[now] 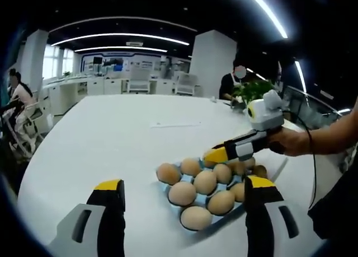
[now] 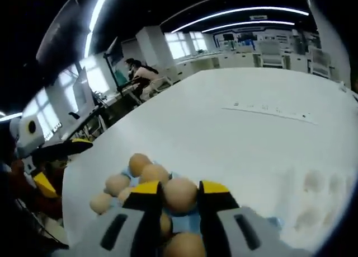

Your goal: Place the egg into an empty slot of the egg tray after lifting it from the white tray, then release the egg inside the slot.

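In the left gripper view, a person (image 1: pixel 17 97) is sitting at the far left edge beside the white worktop (image 1: pixel 112 139), which is spreading wide across the middle. The left claw (image 1: pixel 184 198) is standing open, its two yellow-tipped jaws well apart and holding nothing, hovering over the near edge of the worktop. Between and just beyond those jaws, the egg tray (image 1: pixel 168 187) is lying on the worktop, pale blue and loaded with brown eggs (image 1: pixel 205 182) in rows. To the right, the right claw (image 1: pixel 217 154) is reaching in over the far side of the eggs, its yellow tip sitting among the back row, with a hand (image 1: pixel 291 140) gripping its handle. Behind it, a green plant (image 1: pixel 254 90) and another seated person (image 1: pixel 230 84) are showing at the worktop's far edge.

In the right gripper view, the left claw (image 2: pixel 50 173) is showing at the far left edge, dark with yellow tips. Further right, brown eggs are clustering on the pale blue egg tray (image 2: pixel 193 219). The right claw (image 2: pixel 180 196) is closing around one egg (image 2: pixel 180 194), its jaws pressing on both sides, just above the other eggs at the tray. I cannot tell whether this egg is resting in a slot or being held clear of it. The bare worktop is stretching away to the right.
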`<state>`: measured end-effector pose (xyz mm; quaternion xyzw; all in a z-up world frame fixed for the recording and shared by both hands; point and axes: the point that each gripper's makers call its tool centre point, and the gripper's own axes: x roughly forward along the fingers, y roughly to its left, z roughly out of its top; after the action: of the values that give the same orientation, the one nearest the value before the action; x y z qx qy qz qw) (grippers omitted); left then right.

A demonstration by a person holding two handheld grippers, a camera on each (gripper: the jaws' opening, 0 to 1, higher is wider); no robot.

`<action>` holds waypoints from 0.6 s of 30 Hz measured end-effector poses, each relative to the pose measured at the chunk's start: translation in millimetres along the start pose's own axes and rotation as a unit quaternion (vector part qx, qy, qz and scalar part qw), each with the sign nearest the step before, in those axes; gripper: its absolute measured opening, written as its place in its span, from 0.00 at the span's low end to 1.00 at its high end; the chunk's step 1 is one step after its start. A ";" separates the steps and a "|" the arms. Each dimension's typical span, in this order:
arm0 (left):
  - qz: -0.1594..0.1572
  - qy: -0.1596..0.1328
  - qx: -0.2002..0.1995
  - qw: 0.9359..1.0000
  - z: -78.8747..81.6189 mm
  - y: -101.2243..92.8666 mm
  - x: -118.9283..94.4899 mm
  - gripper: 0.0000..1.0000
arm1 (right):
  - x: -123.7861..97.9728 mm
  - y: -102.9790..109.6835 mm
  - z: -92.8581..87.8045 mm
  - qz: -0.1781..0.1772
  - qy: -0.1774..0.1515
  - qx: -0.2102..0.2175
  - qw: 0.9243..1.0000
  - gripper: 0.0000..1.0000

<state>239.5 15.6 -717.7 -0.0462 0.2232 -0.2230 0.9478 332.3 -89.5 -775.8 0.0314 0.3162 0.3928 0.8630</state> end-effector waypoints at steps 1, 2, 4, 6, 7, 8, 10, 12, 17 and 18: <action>0.001 -0.001 -0.001 1.000 0.2 0.3 -0.1 0.89 | 0.2 -0.2 1.1 0.001 0.000 0.000 1.000 0.26; 0.001 -0.001 -0.002 1.000 0.5 0.8 -0.1 0.88 | 0.5 0.1 1.1 0.004 0.001 0.004 1.000 0.26; 0.002 -0.001 -0.004 1.000 0.5 1.7 0.0 0.88 | 0.1 0.6 0.8 0.003 0.004 0.007 1.000 0.26; 0.002 -0.001 -0.003 1.000 0.8 1.6 0.2 0.88 | 0.3 1.3 0.4 0.002 0.009 -0.002 1.000 0.26; 0.002 0.000 -0.002 1.000 0.6 1.4 0.2 0.88 | 0.8 1.9 -0.1 0.001 0.013 -0.013 1.000 0.26; 0.001 -0.001 -0.002 1.000 0.8 1.0 0.4 0.88 | 0.9 2.1 -1.0 -0.001 0.019 -0.029 0.999 0.26; 0.000 -0.001 -0.001 1.000 1.0 0.4 0.7 0.88 | 1.6 3.9 -0.9 0.002 0.021 -0.043 0.999 0.26; -0.001 -0.001 0.000 1.000 1.0 -0.3 0.9 0.88 | 1.7 3.6 -0.8 0.000 0.025 -0.037 0.999 0.26; -0.001 -0.001 0.001 1.000 1.9 0.0 0.5 0.88 | 2.8 4.1 -0.3 0.007 0.028 -0.042 0.999 0.25; -0.001 -0.002 0.001 1.000 2.1 0.0 0.4 0.88 | 2.8 4.2 -0.4 0.007 0.028 -0.043 0.999 0.25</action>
<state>240.7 15.3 -716.0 -0.0461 0.2214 -0.2237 0.9480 330.6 -84.7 -776.3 -0.0149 0.3230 0.4125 0.8516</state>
